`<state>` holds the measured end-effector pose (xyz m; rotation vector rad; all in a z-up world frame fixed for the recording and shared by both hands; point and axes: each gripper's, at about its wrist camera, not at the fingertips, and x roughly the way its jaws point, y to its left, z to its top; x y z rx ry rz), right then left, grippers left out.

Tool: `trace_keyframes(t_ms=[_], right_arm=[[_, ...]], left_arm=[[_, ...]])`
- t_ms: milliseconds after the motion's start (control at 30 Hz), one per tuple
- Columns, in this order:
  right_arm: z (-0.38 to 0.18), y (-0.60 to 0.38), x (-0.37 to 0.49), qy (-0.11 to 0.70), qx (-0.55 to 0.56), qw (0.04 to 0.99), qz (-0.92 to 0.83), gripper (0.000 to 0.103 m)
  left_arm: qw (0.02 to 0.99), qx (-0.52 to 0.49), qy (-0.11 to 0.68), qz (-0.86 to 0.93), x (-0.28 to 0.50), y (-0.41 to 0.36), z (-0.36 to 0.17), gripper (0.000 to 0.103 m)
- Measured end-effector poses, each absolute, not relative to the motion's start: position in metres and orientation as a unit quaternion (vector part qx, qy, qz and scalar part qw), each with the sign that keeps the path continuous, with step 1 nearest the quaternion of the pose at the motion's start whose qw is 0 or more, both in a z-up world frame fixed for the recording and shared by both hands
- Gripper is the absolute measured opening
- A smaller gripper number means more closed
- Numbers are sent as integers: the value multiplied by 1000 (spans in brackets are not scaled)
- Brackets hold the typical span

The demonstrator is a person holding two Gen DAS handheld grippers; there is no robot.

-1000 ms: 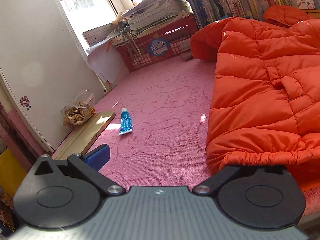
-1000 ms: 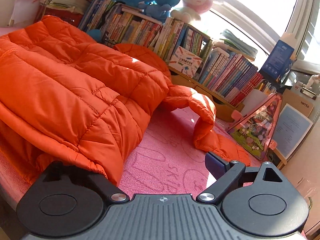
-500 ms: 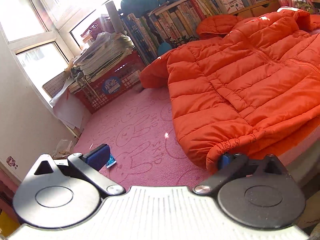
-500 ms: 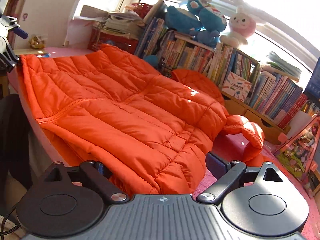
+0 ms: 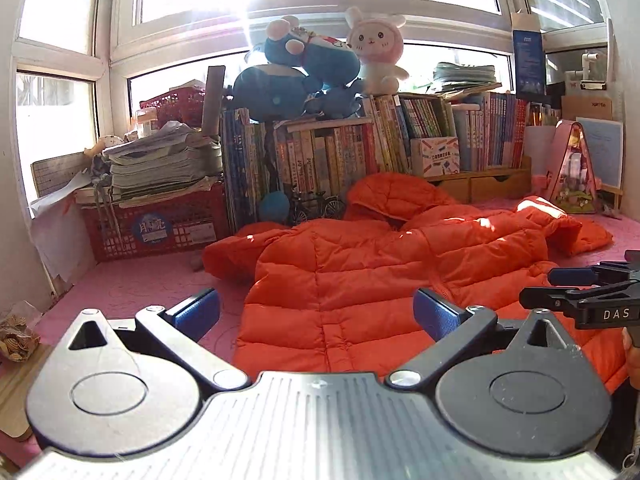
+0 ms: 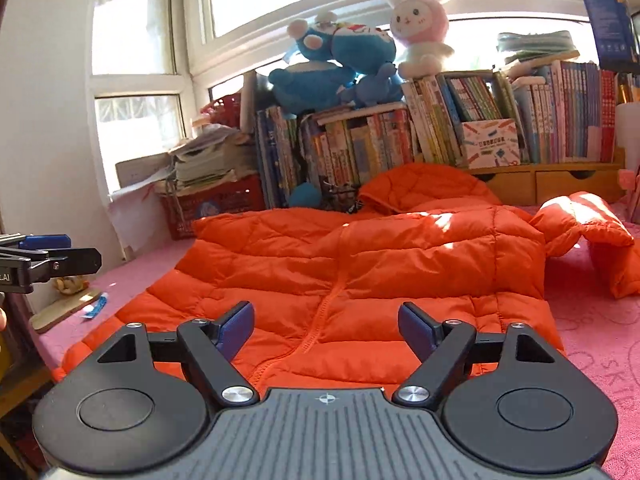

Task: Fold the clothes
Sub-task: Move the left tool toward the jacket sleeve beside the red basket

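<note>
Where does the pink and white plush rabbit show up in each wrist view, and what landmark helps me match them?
Left wrist view: the pink and white plush rabbit sits top centre, on the row of books, against the window.
Right wrist view: the rabbit sits upper right of centre, on the same books.
Shared landmark: the blue plush toy directly left of it in both views.
</note>
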<state>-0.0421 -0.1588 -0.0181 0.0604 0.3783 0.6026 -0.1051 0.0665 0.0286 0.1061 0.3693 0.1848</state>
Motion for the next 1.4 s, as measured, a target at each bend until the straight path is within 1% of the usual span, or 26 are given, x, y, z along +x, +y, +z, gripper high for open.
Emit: trace_keyframes(t_ms=[33,100,200,267,400,500,567,633,667,733,800,933,1000,1100,1133,1167,1200,1267,1300,1400], right_arm=[[-26,-150,-43,184,8,944,274,73],[-39,-136,-45,184,-28,952,243,73],[-59,-126,-48,189,-73,953,224,71],[-69,-125,-48,186,-92,954,216,72],[-79,-125,-52,173,-130,958,189,76],[-79,-138,-47,181,-126,961,169,79],[-77,-151,-41,189,-129,963,141,85],[-71,-164,-34,208,-125,963,120,88],[-65,-171,-31,223,-120,961,114,88],[-47,-180,-26,215,-113,963,119,87],[-28,-185,-21,199,-108,965,130,88],[16,-163,10,169,-98,960,199,96],[30,-133,30,151,-103,956,231,96],[29,-75,62,133,-132,950,250,95],[26,-58,71,134,-142,949,248,94],[17,-39,82,149,-149,946,247,89],[8,-31,89,168,-144,942,251,87],[-10,-16,102,208,-133,933,260,80],[-19,-14,105,227,-125,930,262,80],[-43,-15,107,248,-123,929,246,80]], left_arm=[[974,63,191,109,-92,58,16,103],[963,78,217,139,-69,48,-4,103],[947,90,256,171,-52,50,-32,103],[942,94,260,193,-53,57,-48,103],[937,66,267,214,-59,78,-53,103],[941,41,269,200,-63,90,-53,103],[942,38,272,194,-65,92,-53,103],[939,35,285,188,-65,94,-45,103],[940,29,290,180,-66,96,-40,103],[947,9,284,151,-71,106,-28,103],[956,-28,263,126,-74,125,-10,103],[961,-95,228,127,-56,171,23,103],[960,-106,215,143,-32,194,36,103],[957,-85,212,180,20,216,49,103],[955,-76,215,187,38,219,51,103],[954,-68,220,191,55,222,51,103],[952,-59,229,194,70,222,49,103],[940,-34,268,210,96,219,35,103],[932,-19,291,217,106,215,25,103],[914,21,340,220,113,203,-14,103]])
